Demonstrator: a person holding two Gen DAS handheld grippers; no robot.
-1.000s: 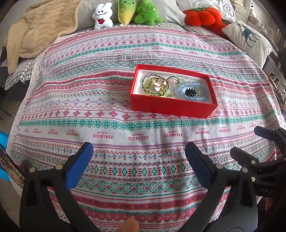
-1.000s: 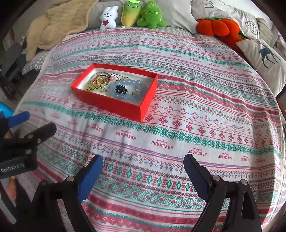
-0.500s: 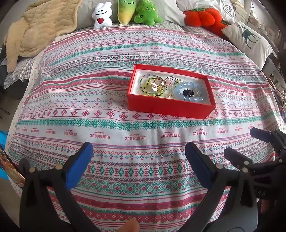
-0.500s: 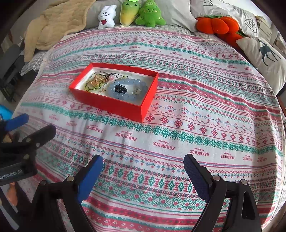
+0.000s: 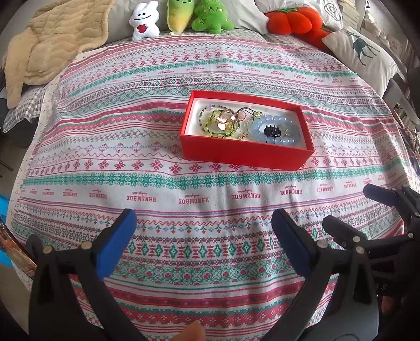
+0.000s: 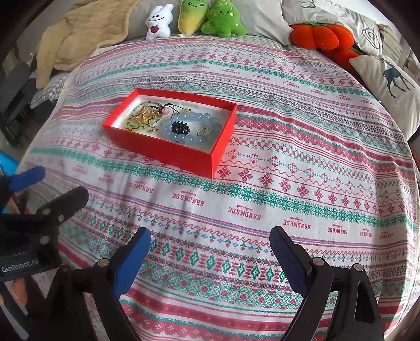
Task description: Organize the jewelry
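Red jewelry box [image 5: 244, 154] lies flat, long axis running left-right.

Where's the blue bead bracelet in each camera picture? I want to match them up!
Left wrist view: the blue bead bracelet lies in the right end of the red box, right of picture centre.
Right wrist view: the bracelet lies in the box's nearer right part, left of centre.
Shared landmark: the black clip inside the bracelet's ring.

jewelry [image 5: 246, 124] in box [image 5: 244, 154] on bedspread [image 5: 131, 157], plush toys [image 5: 181, 15] behind
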